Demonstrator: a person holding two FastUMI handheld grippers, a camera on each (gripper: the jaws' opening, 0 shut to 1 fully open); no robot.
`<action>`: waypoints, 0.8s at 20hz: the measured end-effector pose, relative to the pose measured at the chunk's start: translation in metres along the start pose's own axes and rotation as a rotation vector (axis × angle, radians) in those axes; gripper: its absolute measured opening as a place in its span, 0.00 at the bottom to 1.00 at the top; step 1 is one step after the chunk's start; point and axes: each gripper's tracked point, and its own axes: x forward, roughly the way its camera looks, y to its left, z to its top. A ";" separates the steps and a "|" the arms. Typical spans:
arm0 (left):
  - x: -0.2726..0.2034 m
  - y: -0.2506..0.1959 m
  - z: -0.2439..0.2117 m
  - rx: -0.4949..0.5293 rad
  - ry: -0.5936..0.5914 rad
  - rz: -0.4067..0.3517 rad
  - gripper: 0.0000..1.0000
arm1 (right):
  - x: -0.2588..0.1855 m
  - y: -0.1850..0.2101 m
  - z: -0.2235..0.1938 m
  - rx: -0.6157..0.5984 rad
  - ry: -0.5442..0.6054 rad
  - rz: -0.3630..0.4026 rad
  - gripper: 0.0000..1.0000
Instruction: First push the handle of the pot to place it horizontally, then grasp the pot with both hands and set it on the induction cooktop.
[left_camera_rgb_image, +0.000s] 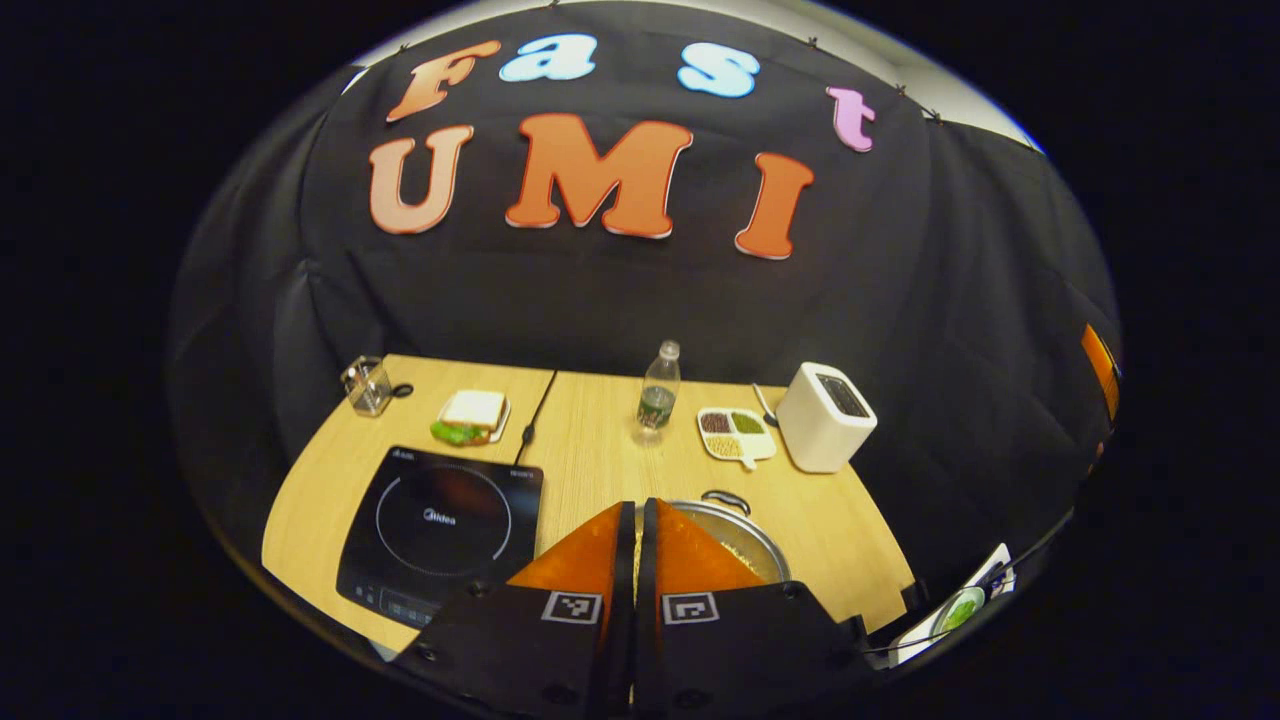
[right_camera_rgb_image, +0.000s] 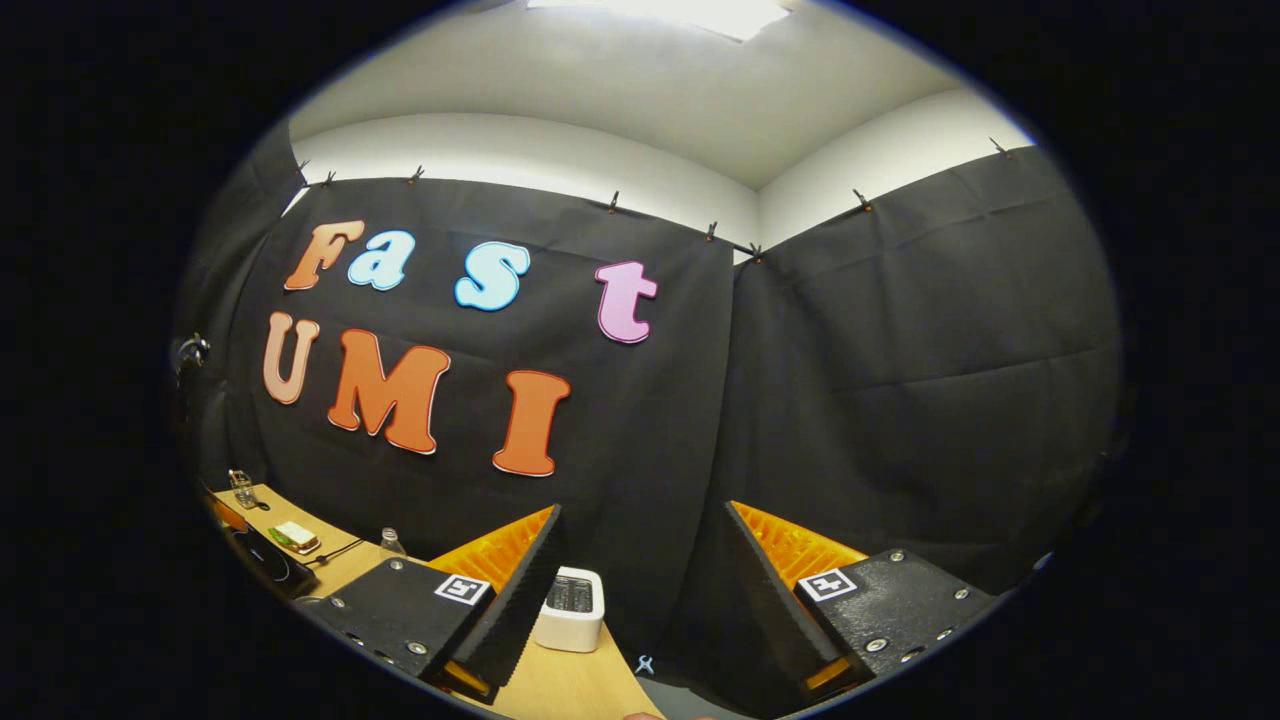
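I see both views with strong fisheye bending: straight lines curve near the edges, and the table (left_camera_rgb_image: 600, 420) front looks rounded. In the right gripper view a ceiling light (right_camera_rgb_image: 690, 12) at the top is overexposed and glows white, so light comes from above. The dark cloth wall (right_camera_rgb_image: 900, 380) takes most of it and stays dim with soft folds. In the left gripper view the table is evenly lit, shadows are short and weak. The induction cooktop (left_camera_rgb_image: 440, 525) shows little glare. The focus is sharp at centre, softer at the rim.
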 end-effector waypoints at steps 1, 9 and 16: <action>0.000 0.002 -0.016 -0.023 0.044 0.012 0.08 | 0.004 0.003 -0.003 0.003 0.003 0.018 0.96; -0.004 0.009 -0.132 -0.205 0.326 0.115 0.08 | 0.022 0.018 -0.030 0.031 0.019 0.142 0.96; -0.008 -0.013 -0.190 -0.312 0.509 0.100 0.08 | 0.028 0.002 -0.048 0.058 0.038 0.140 0.96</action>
